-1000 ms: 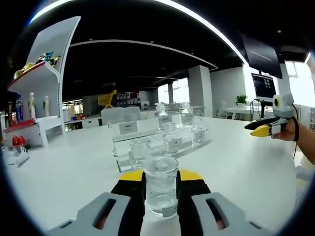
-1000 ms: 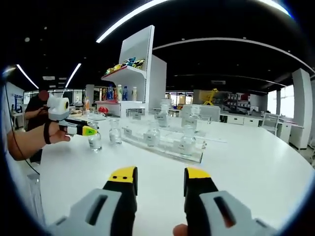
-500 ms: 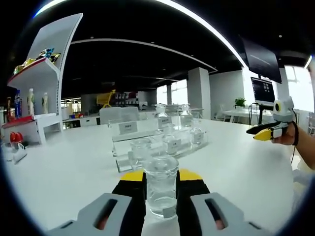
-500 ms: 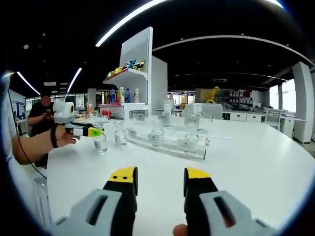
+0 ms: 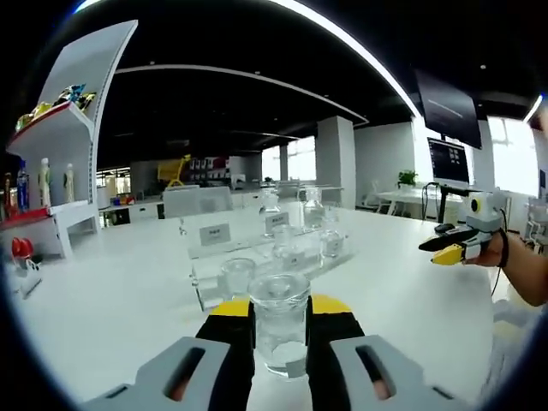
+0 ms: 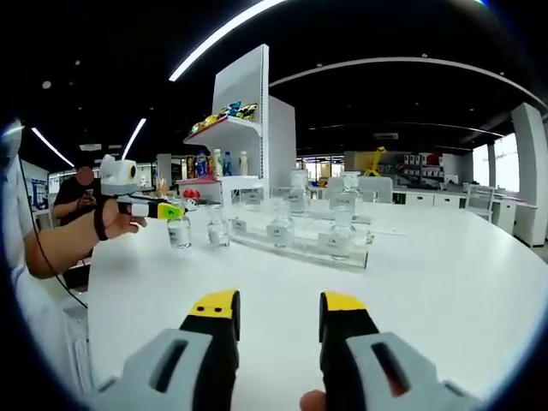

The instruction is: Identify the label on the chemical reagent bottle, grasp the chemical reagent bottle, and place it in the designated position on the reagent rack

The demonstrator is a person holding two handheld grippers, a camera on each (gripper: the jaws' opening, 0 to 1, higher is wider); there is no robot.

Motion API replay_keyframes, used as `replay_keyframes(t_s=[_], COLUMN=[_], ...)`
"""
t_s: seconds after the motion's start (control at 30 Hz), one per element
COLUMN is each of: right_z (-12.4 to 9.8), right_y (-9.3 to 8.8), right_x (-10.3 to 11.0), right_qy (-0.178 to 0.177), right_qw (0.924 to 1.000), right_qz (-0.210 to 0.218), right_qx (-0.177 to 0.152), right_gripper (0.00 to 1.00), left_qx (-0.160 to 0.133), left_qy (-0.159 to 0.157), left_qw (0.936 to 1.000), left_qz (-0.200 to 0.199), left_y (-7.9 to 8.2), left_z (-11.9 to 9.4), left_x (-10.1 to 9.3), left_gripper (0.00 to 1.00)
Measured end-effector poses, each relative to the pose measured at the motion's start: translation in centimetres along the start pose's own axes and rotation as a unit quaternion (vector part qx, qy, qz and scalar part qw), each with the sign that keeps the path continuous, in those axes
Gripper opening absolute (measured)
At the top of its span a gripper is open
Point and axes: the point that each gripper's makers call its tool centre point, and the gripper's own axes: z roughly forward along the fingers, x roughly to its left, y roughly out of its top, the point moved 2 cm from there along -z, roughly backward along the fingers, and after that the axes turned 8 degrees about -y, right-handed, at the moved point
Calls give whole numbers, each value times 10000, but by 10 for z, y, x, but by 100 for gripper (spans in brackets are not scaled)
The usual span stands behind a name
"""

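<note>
Since a second ago the held bottle (image 5: 280,332) has lifted clear of the table (image 5: 111,291), seen hanging beside a loose bottle (image 6: 217,232). Left gripper (image 5: 278,321) pinches the bottle upright between nearly closed jaws, keeping liquid level for carrying. Right gripper (image 6: 278,312) waits, jaws apart, holding nothing. Ahead, the rack (image 5: 257,265) holds perhaps six bottles; glare blurs the count.

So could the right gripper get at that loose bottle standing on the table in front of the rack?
Probably yes: the right gripper is open and holds nothing, and bare white table lies between it and the loose bottle.
</note>
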Motion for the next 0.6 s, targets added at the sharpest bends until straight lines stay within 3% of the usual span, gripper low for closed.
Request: replay_keyframes(t_s=[0.23,0.3,0.43,0.6], right_z=[-4,-3,-4,-4], right_y=[-4,-3,-3,-5], right_x=[4,3,3,5], right_qy=[17,27,35,53], right_qw=[10000,9997,9993,9993], right_qz=[80,222,364,358], right_qx=[-12,-50,-85,-55], right_gripper=[34,33,32,31], left_qx=[90,63,49,-167], left_qy=[-201,-258,-273,-353], left_qw=[9996,9996,9996,9989], left_qz=[181,-14,-19,-275], left_y=[30,37,49,68], left_z=[5,9,16,25], left_x=[5,9,15,26], left_gripper=[22,22,22,22])
